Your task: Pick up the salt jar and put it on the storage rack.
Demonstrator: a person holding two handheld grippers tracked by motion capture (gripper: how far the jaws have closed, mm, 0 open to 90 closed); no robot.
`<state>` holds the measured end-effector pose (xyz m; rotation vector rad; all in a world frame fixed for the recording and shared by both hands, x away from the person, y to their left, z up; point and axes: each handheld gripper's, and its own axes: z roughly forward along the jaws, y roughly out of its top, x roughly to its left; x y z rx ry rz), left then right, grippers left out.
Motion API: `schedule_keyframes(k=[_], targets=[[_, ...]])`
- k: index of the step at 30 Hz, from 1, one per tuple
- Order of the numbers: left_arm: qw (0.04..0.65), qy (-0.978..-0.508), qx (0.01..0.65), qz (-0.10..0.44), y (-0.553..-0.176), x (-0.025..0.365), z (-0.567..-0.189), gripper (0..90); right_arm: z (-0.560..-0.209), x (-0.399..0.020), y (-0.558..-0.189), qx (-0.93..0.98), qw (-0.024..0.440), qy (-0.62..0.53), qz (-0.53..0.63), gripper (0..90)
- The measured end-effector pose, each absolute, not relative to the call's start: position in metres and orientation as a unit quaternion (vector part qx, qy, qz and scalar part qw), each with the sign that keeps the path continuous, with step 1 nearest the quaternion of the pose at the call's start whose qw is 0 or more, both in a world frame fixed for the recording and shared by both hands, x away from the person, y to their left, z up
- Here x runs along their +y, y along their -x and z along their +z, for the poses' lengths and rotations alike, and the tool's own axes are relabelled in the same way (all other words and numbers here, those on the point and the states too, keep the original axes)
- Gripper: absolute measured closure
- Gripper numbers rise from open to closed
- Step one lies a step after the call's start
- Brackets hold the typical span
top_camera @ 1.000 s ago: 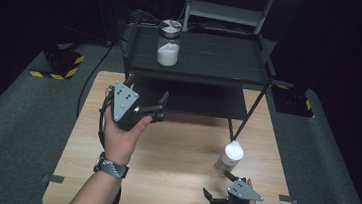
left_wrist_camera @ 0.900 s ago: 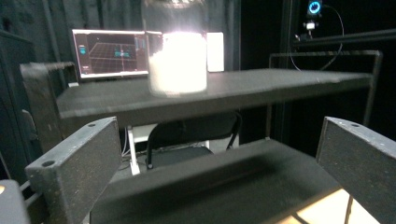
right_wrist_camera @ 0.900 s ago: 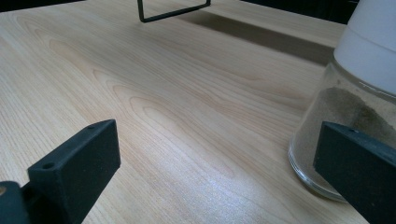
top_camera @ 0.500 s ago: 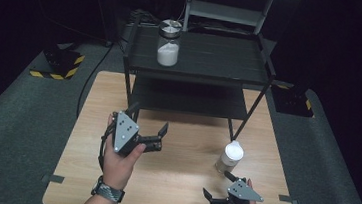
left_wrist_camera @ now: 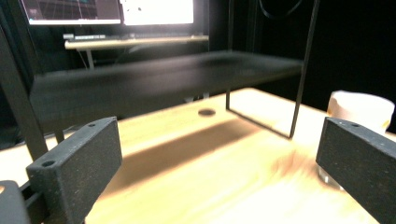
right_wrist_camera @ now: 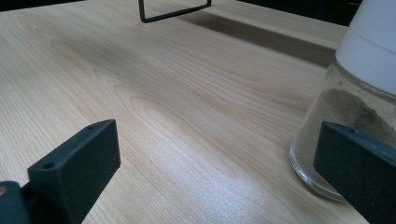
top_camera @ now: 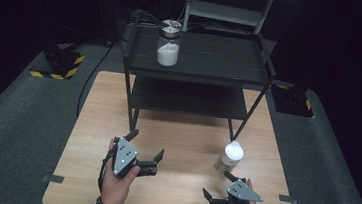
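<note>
From above, the small white-capped jar [top_camera: 229, 158] stands upright at lower right of the wooden table [top_camera: 191, 133], just beyond the right gripper [top_camera: 218, 190], whose jaws gape wide and empty. The left gripper [top_camera: 145, 148], equally wide, sits lower left, farther off.

The left gripper view catches the jar at the right edge, half hidden behind a jaw.

In the right gripper view the jar [right_wrist_camera: 348, 107] rises at far right, cap cut off, brownish powder inside.

A second jar [top_camera: 168, 43] sits on the black shelf [top_camera: 213, 60].

The white-capped jar [right_wrist_camera: 355, 107] is cut off by the frame's right edge.
</note>
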<state>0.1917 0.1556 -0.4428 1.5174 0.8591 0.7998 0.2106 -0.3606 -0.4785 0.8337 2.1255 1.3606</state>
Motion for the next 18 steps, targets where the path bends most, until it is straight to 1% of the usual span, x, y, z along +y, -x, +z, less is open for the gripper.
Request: schedule_keyframes(k=[18], targets=[[0.525,-0.696,0.398,0.287,-0.183,0.157,-0.472,0.4,-0.478,-0.361,-0.211,0.777,0.239,-0.303,0.497,0.5]])
